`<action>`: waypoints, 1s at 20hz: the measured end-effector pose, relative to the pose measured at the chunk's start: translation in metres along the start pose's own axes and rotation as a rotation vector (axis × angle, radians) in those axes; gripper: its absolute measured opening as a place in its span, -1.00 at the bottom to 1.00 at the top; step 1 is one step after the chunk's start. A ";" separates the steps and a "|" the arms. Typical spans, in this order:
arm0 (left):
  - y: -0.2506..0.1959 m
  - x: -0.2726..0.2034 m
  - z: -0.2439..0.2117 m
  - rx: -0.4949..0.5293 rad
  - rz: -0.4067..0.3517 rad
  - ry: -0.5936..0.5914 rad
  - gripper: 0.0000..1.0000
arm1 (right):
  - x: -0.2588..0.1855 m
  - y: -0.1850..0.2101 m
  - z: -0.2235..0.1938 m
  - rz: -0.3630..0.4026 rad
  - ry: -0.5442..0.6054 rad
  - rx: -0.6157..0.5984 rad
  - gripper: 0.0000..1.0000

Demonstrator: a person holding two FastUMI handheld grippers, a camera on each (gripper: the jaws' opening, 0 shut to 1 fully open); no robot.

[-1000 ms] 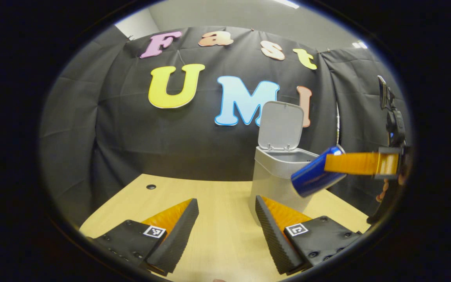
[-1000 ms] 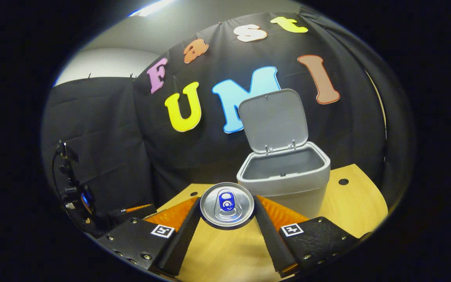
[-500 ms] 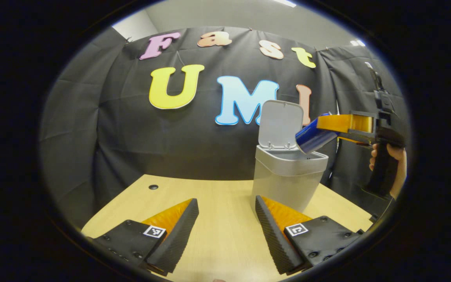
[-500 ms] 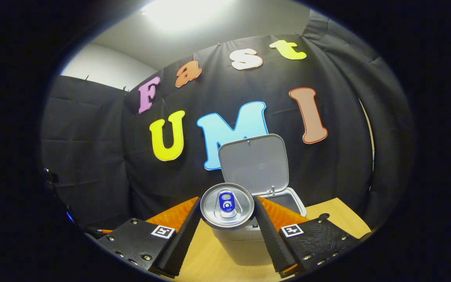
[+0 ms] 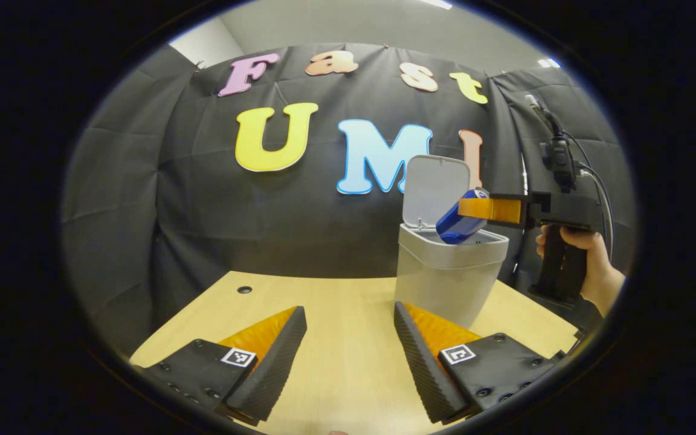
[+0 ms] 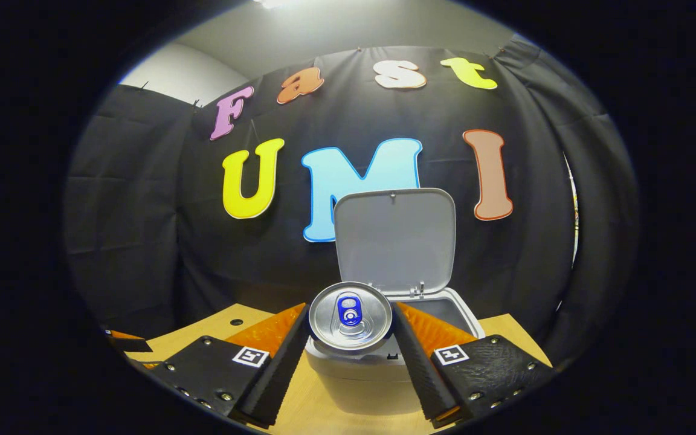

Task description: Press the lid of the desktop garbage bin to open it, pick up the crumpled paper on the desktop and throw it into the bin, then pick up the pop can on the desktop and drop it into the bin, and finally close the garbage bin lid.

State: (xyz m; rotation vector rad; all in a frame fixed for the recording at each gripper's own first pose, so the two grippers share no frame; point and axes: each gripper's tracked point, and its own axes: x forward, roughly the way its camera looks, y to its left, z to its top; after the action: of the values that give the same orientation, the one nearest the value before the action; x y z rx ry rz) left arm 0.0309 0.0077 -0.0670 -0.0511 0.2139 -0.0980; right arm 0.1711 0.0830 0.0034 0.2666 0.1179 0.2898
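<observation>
pop can [image 6: 350,315] unlabelled, above bin [image 6: 360,377]

Your right claw [image 5: 475,208] has a black pistol grip, trailing cables; your left claw [image 5: 348,347] bears square markers and screws.

No readable text; square coded tags on tool fingers [image 5: 457,353], unreadable.

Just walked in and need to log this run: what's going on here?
A person is clearing a desk with two handheld grippers. The right gripper has its jaws clamped on a blue pop can, held tilted over the grey bin, whose lid stands open. The left gripper hovers open above the wooden desk, holding nothing.
</observation>
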 end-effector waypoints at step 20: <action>0.029 0.024 0.032 0.167 -0.122 -0.112 0.90 | 0.022 -0.027 0.068 -0.191 -0.011 -0.122 0.70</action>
State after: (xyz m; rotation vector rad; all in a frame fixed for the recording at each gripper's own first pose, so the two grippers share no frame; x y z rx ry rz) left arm 0.0635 0.0355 -0.0429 0.0969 0.0898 -0.2335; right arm 0.2098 0.0478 0.0589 0.1344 0.1134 0.1049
